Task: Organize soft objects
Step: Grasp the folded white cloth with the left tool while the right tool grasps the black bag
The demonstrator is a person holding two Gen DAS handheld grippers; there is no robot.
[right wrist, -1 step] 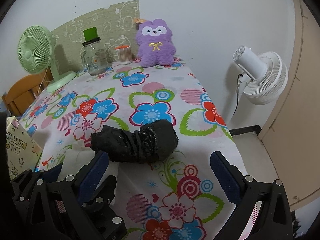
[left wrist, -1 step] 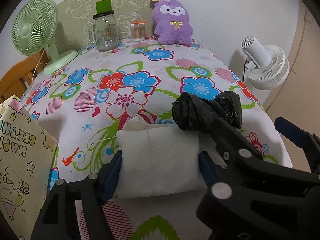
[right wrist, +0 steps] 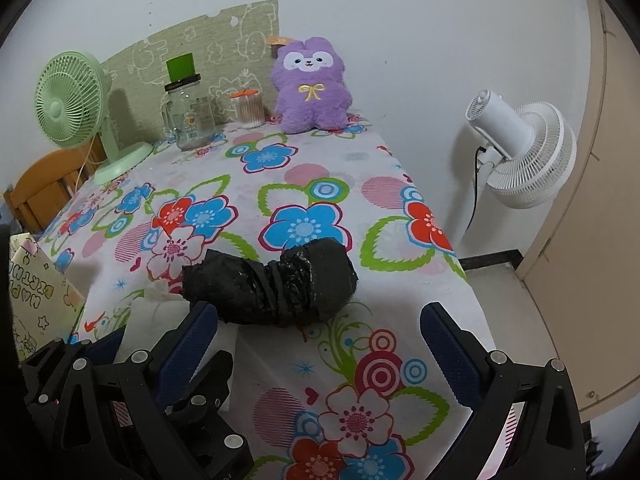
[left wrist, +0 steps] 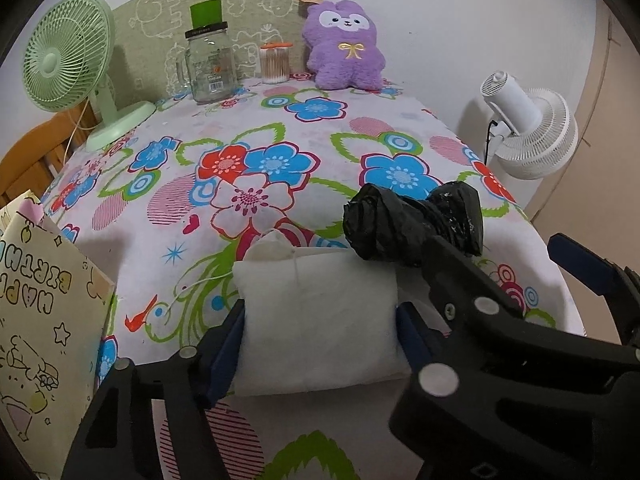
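Observation:
A white soft pillow (left wrist: 320, 320) lies near the front edge of the flowered tablecloth (left wrist: 248, 152). My left gripper (left wrist: 322, 332) has its jaws closing around it, and both blue pads touch its sides. Just beyond, to the right, lies a black plastic-wrapped bundle (left wrist: 412, 220). In the right wrist view my right gripper (right wrist: 318, 320) stands open just short of the black bundle (right wrist: 272, 284), with nothing between its fingers. A corner of the white pillow (right wrist: 148, 312) shows by its left finger. A purple plush toy (right wrist: 310, 88) sits upright against the far wall.
At the back stand a green desk fan (left wrist: 64, 56), a glass jar (left wrist: 210, 68) and a cotton-swab tub (left wrist: 275, 62). A birthday gift bag (left wrist: 40, 320) stands at the left front. A white fan (left wrist: 528, 132) is beyond the table's right edge, and a wooden chair (right wrist: 40, 188) is at the left.

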